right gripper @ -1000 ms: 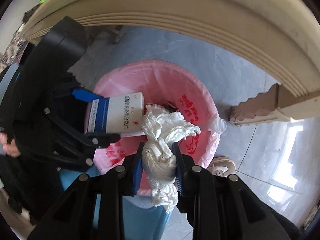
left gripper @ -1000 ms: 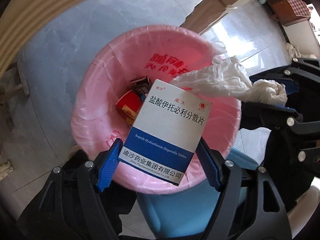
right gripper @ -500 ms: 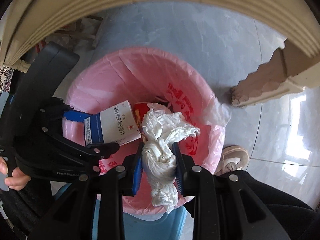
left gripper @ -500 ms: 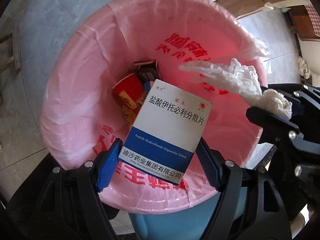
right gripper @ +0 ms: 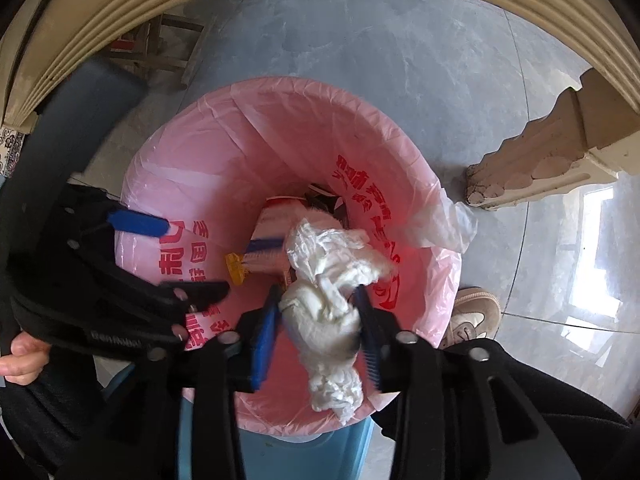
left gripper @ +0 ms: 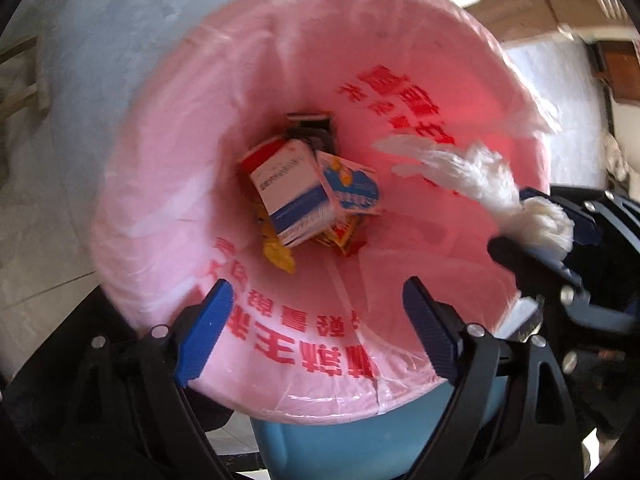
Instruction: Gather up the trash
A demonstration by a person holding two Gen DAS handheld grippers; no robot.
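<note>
A blue bin with a pink liner [left gripper: 160,160] [right gripper: 200,152] stands on the floor under both grippers. My left gripper [left gripper: 316,300] [right gripper: 176,256] hangs over its near rim, its jaws opening, with nothing between them. The white and blue medicine box [left gripper: 292,196] [right gripper: 268,248] lies at the bottom among other packets. My right gripper [right gripper: 318,300] [left gripper: 540,232] points down over the bin. Its jaws are opening, and the crumpled white tissue [right gripper: 328,280] [left gripper: 480,176] still sits between the pads, touching both.
A cream table edge [right gripper: 280,0] arches over the bin, with its carved foot [right gripper: 540,168] to the right. A shoe [right gripper: 476,312] stands by the bin's right side. A hand [right gripper: 20,360] grips the left tool. A wooden stool [right gripper: 160,48] stands behind.
The left jaws spread and the medicine box dropped into the bin. Both grippers sank closer to the bin. The right jaws widened around the tissue.
</note>
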